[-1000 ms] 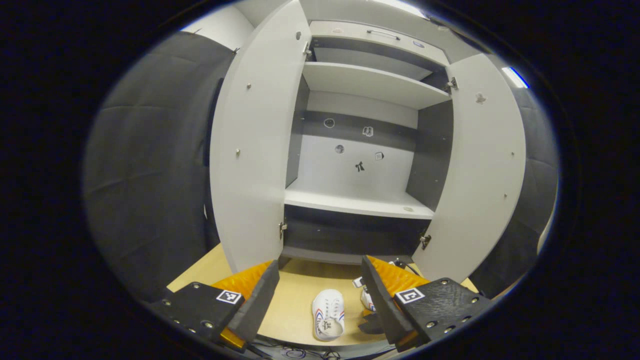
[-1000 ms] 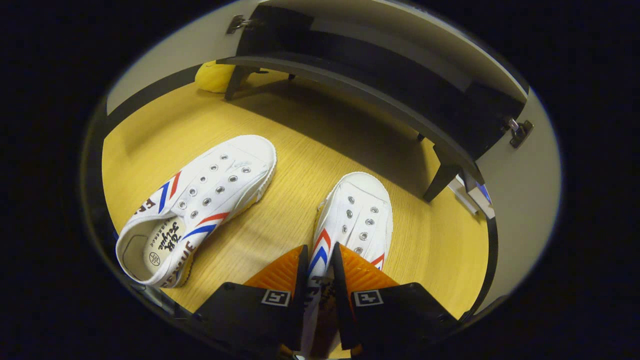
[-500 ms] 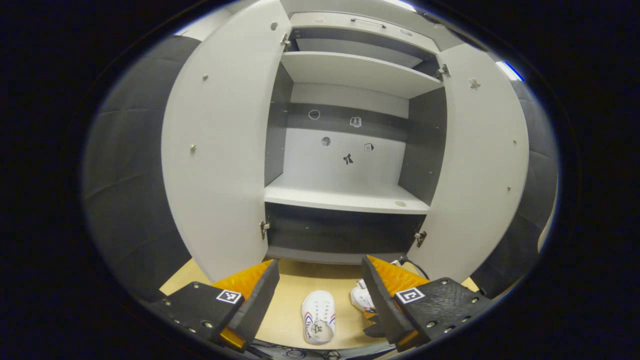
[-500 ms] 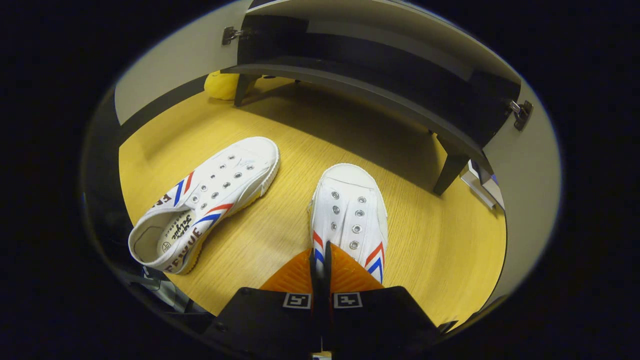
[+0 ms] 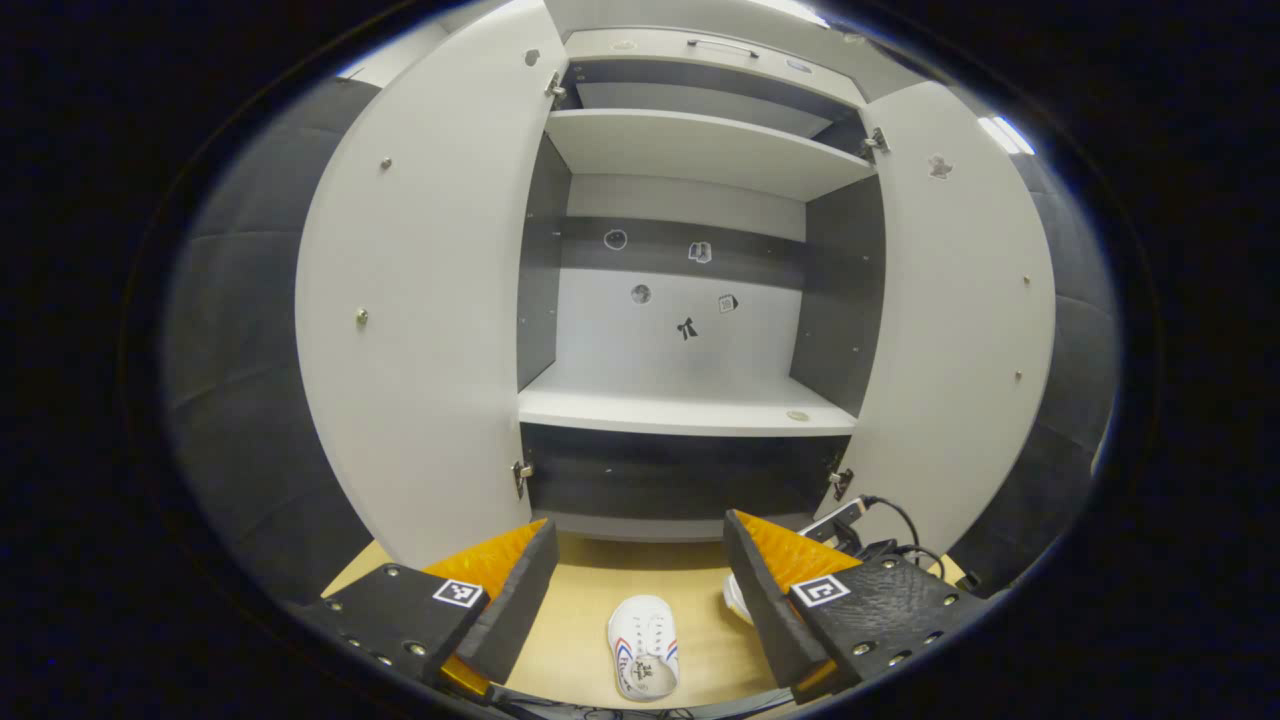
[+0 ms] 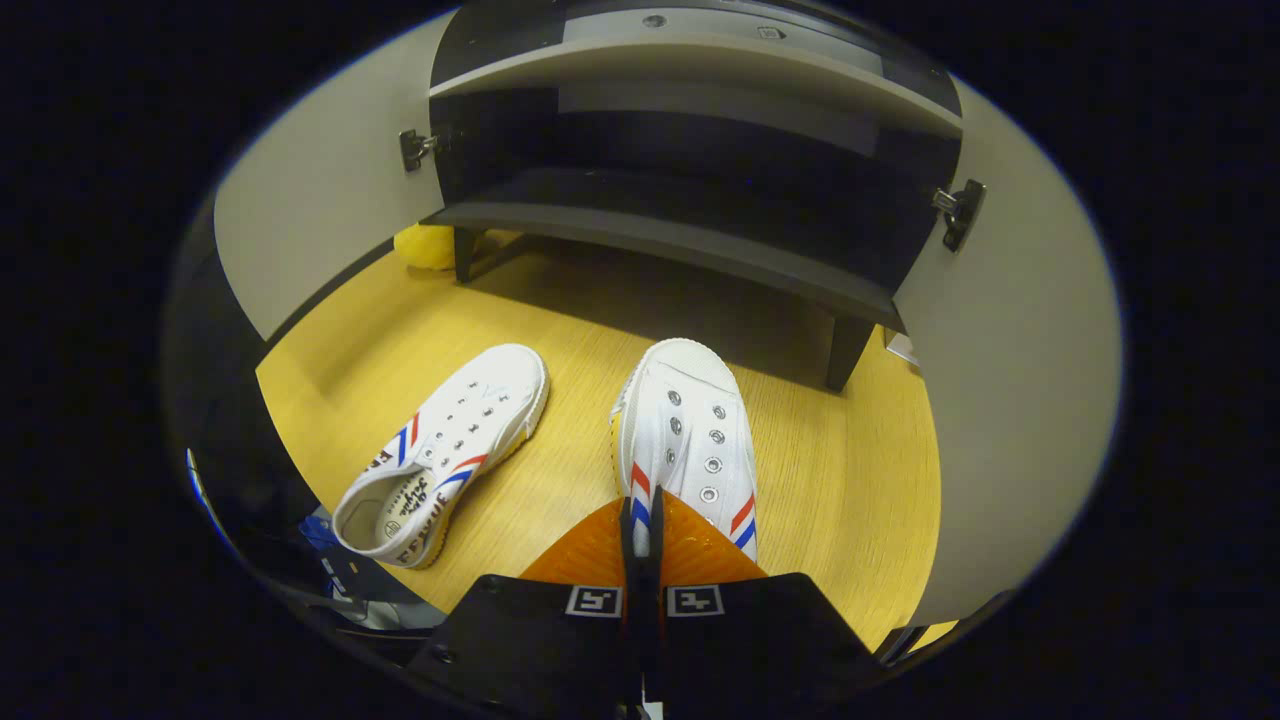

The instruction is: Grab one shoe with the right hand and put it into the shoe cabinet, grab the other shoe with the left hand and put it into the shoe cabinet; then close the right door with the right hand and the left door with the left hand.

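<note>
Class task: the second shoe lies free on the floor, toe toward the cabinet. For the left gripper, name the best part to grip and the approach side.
Grip the free shoe at its open heel collar, one finger inside, coming from above and behind. The collar wall is thin and faces away from the cabinet, as with the shoe the right gripper pinches.

Left gripper view faces the open shoe cabinet (image 5: 690, 300) from farther back; right gripper view looks down near its base, sharing the floor (image 6: 560, 330).
</note>
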The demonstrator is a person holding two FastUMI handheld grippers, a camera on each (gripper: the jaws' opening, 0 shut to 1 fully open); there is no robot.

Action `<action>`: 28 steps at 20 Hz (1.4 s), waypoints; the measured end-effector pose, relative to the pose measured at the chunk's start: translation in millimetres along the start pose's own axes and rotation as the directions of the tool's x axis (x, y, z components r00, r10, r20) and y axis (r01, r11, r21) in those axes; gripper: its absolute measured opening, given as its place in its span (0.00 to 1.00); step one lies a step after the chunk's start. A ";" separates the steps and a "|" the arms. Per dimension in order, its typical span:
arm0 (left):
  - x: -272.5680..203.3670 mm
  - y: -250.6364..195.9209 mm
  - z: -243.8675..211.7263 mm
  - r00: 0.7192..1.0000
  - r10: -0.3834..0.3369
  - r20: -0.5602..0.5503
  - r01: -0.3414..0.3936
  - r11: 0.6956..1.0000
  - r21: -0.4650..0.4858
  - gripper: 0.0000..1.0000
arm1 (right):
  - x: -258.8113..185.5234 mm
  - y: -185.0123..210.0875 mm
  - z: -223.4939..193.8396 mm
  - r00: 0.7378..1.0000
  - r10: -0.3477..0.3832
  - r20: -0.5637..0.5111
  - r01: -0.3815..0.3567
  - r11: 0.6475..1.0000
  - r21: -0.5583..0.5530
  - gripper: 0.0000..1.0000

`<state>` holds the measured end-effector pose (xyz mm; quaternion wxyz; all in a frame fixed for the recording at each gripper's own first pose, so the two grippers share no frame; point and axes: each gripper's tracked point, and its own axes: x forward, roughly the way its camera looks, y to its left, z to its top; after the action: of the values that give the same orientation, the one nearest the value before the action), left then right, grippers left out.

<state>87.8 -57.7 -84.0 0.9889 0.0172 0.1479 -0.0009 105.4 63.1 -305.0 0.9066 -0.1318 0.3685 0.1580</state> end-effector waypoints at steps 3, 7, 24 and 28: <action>-2.6 5.1 2.8 0.998 -0.056 0.011 0.056 0.998 0.025 0.95 | -25.9 6.2 28.9 0.997 -0.021 0.080 0.016 0.997 0.073 0.00; -12.2 19.2 2.9 0.993 -0.117 0.025 0.114 0.988 0.107 0.95 | -63.0 14.2 75.8 0.974 -0.084 0.210 0.063 0.993 0.103 0.02; -27.0 44.7 5.9 0.977 -0.202 0.073 0.190 0.970 0.151 0.94 | -180.0 -3.4 304.2 0.719 -0.208 0.663 0.137 0.978 0.158 0.02; -22.6 44.0 9.7 0.981 -0.176 0.078 0.163 0.975 0.151 0.95 | -175.5 -22.8 350.9 0.667 -0.225 0.710 0.162 0.974 0.156 0.02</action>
<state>69.4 -14.1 -66.6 0.9871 0.0757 0.1031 -0.0967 214.9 133.7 65.8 0.9941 -0.0611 -0.0286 0.0853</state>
